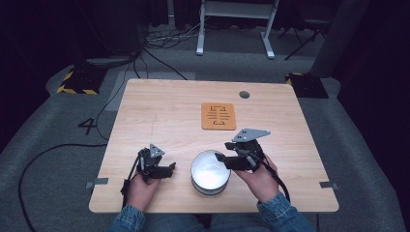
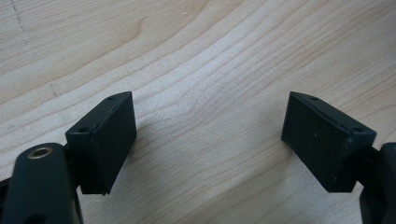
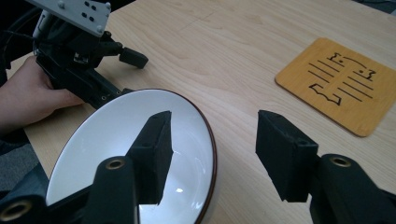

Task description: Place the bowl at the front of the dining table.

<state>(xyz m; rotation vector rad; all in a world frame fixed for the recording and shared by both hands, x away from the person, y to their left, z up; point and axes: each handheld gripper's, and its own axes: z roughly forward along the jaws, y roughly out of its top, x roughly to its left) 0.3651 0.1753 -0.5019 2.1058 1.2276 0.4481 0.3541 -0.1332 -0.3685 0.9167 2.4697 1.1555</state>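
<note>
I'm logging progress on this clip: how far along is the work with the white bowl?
Early stage. Nothing looks done: the white bowl sits at the table's near edge, apart from the orange wooden coaster farther back. In hand: the right gripper straddles the bowl's rim, one jaw inside, one outside, pads not pressing. The left gripper is open over bare wood. Left: gripping and probably moving the bowl.
</note>
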